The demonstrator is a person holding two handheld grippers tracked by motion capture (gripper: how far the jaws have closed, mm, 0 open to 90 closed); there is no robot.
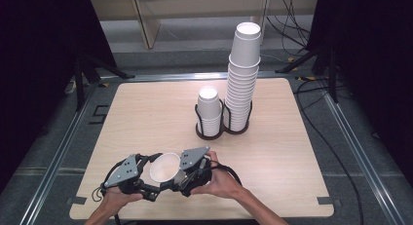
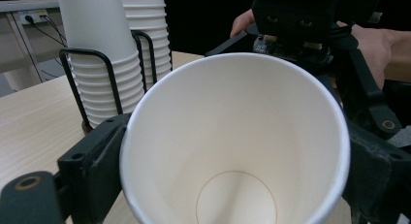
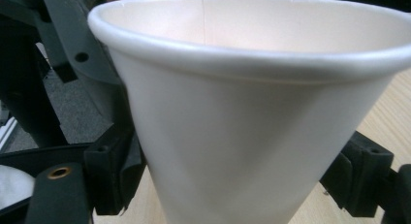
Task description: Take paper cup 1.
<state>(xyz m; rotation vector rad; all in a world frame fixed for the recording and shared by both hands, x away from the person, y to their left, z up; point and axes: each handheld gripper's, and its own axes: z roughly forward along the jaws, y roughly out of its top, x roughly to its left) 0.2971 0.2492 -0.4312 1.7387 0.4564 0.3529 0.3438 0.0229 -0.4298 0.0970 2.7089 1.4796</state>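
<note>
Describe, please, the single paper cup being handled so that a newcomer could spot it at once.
On the wooden table, look at the near edge, where the left gripper and the right gripper meet. The loose cup sits between them, alone, unlike the cups stacked in the black wire holder.

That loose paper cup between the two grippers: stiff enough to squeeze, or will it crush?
The paper cup looks thin-walled and empty, so probably light and easily dented; its side already shows faint creasing. The rolled rim likely stiffens the mouth. Its smooth, tapered wall may slip downward under a loose grip.
</note>
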